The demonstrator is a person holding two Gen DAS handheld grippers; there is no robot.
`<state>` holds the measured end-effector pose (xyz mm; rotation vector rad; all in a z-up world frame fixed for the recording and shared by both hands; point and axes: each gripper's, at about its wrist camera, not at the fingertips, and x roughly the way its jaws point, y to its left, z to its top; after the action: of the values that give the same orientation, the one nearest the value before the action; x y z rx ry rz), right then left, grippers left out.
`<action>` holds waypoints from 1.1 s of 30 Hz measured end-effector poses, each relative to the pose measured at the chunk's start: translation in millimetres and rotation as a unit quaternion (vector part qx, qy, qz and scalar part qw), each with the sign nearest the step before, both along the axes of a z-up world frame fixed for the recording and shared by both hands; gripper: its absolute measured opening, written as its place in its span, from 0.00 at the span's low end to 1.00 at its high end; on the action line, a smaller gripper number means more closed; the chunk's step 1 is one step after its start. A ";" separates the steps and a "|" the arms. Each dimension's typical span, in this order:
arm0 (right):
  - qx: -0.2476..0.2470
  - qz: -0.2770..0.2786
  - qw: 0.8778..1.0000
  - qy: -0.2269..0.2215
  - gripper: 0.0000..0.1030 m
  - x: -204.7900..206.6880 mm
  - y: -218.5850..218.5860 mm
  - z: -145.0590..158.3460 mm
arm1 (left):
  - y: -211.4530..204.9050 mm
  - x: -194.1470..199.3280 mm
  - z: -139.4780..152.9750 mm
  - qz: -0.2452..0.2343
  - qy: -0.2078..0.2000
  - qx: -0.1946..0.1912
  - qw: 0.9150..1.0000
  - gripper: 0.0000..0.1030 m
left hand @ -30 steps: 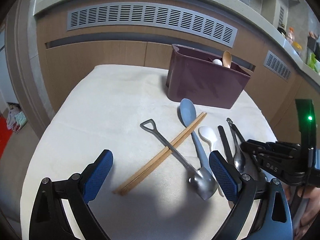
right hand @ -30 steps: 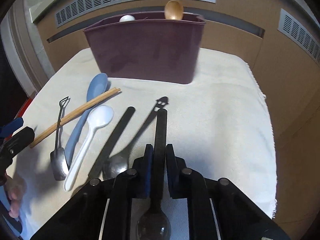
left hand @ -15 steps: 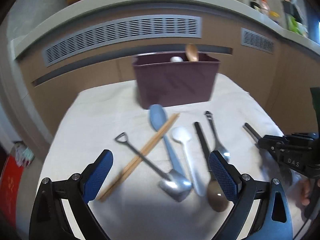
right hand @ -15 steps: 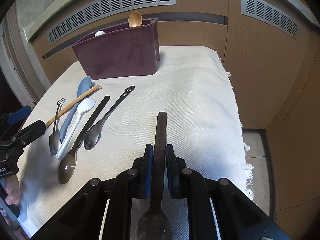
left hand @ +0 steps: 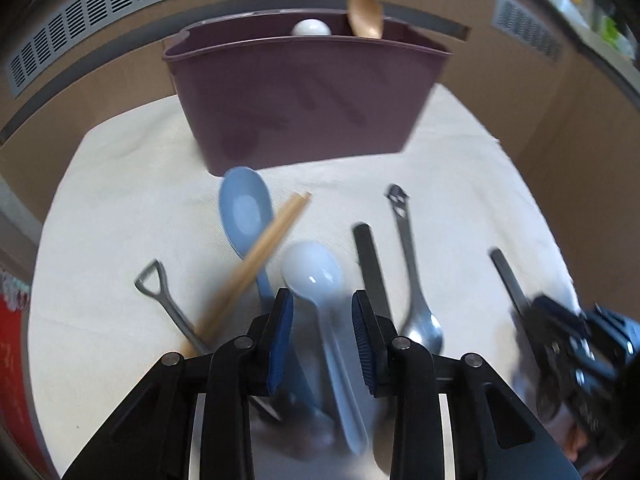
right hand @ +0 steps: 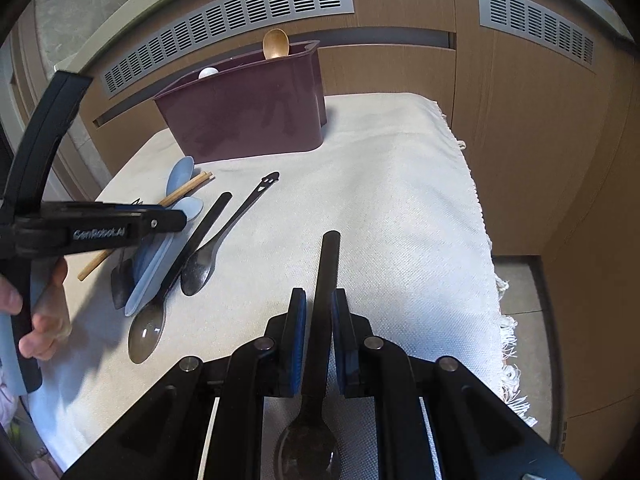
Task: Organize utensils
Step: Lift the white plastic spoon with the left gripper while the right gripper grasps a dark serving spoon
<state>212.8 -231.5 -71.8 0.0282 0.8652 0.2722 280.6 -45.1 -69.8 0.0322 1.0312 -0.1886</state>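
The right gripper [right hand: 318, 336] was clamped on the handle of a black spoon [right hand: 326, 276], held above the white cloth [right hand: 400, 200]. The left gripper [left hand: 322, 336] straddled the white spoon [left hand: 316, 280] with its fingers parted, not touching it. Chopsticks [left hand: 260, 252] lay across the blue spoon [left hand: 244, 208], near the maroon bin [left hand: 304, 100].

R hand-held gripper [right hand: 319, 334] clamps black spoon [right hand: 325, 280] handle; L hand-held gripper [right hand: 168, 218] over white spoon [right hand: 154, 258].
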 end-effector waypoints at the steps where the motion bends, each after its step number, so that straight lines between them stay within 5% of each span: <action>1: 0.000 0.001 1.000 0.000 0.11 0.3 0.2 -0.2 | 0.0 2.6 -0.1 0.003 0.000 0.005 1.000 0.31; 6: -0.002 0.005 1.000 0.003 0.11 0.0 1.1 -0.1 | -10.0 21.8 -6.8 -0.006 0.020 0.033 0.999 0.32; 12: -0.008 0.009 1.000 0.014 0.14 0.0 -1.8 2.6 | -15.0 6.4 -2.4 -0.018 -0.032 0.053 0.998 0.32; 18: -0.030 0.014 0.998 0.059 0.16 22.2 12.9 -4.5 | 0.5 -37.6 -0.2 -0.034 -0.036 -0.008 0.999 0.32; 24: -0.092 0.026 0.994 0.061 0.12 29.0 32.2 -5.3 | 10.3 -49.7 1.3 -0.043 -0.034 -0.024 0.998 0.32; 33: -0.061 0.026 0.997 0.038 0.12 17.0 25.3 4.6 | 10.0 -37.2 1.3 -0.036 -0.013 -0.020 0.999 0.32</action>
<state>229.8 -206.2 -67.2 -0.0976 0.9573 0.2672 243.4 -35.1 -68.5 0.0365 1.0006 -0.2735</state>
